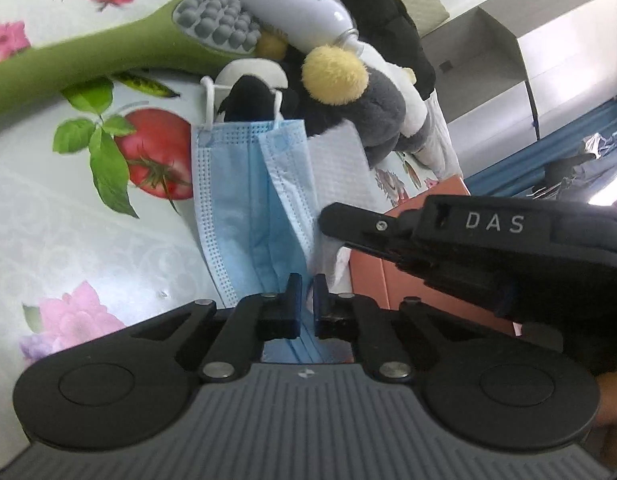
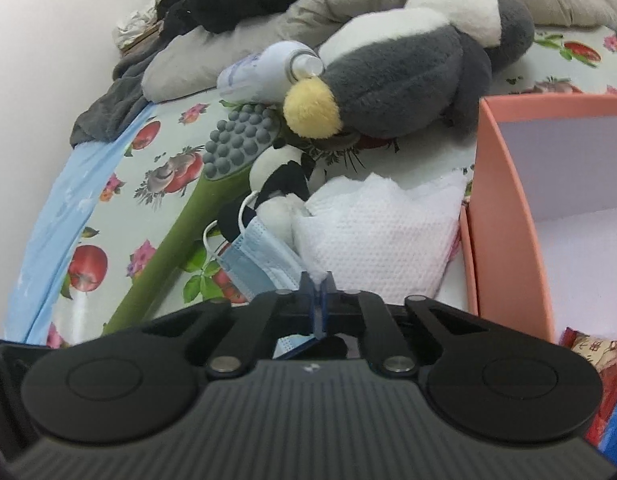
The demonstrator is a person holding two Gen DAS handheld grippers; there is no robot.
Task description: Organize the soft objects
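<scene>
The left gripper (image 1: 306, 294) is clenched on the near end of a blue face mask (image 1: 244, 208), which lies lengthwise on the flowered worktop (image 1: 68, 216) with its ear loops at the far end, hooked by a small black-and-white plush (image 1: 248, 92). In the left wrist view a narrow slit shows between the blue pads, and the mask's pleated edge runs down into that slit. The right gripper (image 2: 318, 294) is clenched on the near corner of a white dimpled cloth (image 2: 380, 232); a tuft of the white fabric stands up between its closed pads. From the left wrist view the right gripper's black finger (image 1: 348, 220) reaches in from the right and lies over the cloth just beside the mask. The cloth lies touching the mask on one side and against the wall of an open pink box (image 2: 504, 216) on the other. Behind them rests a large grey-and-white plush with a yellow nose (image 2: 408, 76), a white bottle (image 2: 264, 72) lying on its side against it, and a green massager with grey knobs (image 2: 236, 144) stretching across the worktop.
</scene>
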